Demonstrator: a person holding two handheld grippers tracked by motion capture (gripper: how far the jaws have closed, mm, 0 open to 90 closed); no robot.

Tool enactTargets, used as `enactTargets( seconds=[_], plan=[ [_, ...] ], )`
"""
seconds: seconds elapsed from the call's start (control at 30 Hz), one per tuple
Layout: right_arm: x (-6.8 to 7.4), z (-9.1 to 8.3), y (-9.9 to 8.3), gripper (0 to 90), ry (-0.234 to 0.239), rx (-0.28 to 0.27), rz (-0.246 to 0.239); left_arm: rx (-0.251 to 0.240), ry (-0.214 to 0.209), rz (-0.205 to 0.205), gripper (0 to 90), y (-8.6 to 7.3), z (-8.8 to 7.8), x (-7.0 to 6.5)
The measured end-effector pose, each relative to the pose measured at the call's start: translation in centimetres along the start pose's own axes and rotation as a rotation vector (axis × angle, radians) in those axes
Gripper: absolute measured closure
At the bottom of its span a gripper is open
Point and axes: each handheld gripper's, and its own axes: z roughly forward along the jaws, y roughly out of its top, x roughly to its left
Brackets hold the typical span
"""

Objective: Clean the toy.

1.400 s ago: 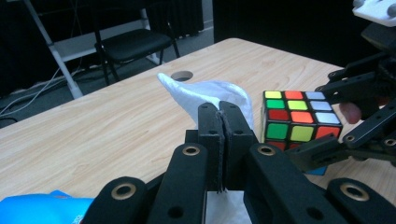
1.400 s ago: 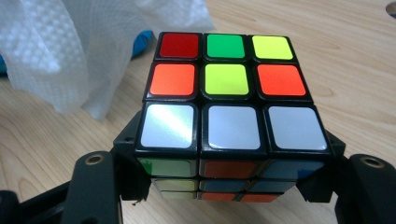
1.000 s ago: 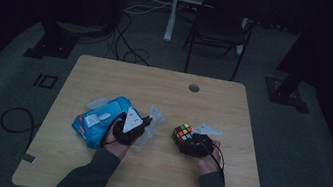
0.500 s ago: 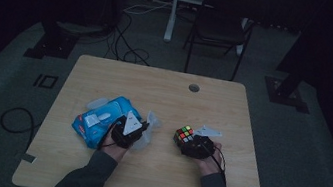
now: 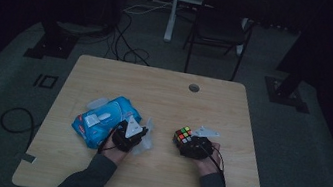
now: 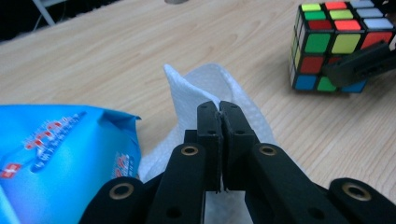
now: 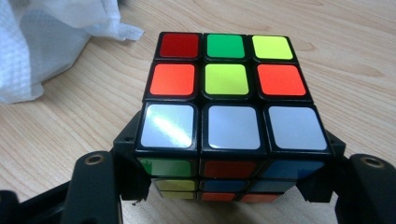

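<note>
Wipes pack (image 5: 105, 119): blue soft packet with a white label on top, lying flat on the table (image 5: 164, 93) at about 9 o'clock from the table's centre, its opening end toward the left gripper (image 5: 133, 136).

Wipe (image 6: 205, 93): one white textured sheet, crumpled, standing up in a fold just beside the pack at its 3 o'clock side. The lower part rests on the wood; the upper edge is caught in the left gripper.

Puzzle cube (image 7: 224, 107): black body with coloured stickers, sitting on the table at 3 o'clock from the wipe and apart from it. The top face shows a white row nearest the right gripper (image 5: 194, 147), then orange, yellow-green, orange, then red, green, yellow.

Left gripper: jaws pressed together with the thin sheet pinched between the tips. The hand (image 5: 114, 153) comes in from 6 o'clock, forearm angled toward 1 o'clock, gripper held low over the table.

Right gripper: jaws closed against two opposite sides of the cube, low on its body. The hand (image 5: 206, 163) enters from 6 o'clock, forearm angled toward 11 o'clock, gripper level along the table surface.
</note>
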Motion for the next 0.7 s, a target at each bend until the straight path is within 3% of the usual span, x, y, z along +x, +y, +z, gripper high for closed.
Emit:
enactTargets(
  seconds=[0.7],
  plan=[
    [-0.1,0.4,-0.4,34.4,-0.012,0.004,-0.009,0.046,-0.014,-0.017,86.7,-1.5,0.9,-0.5]
  ],
)
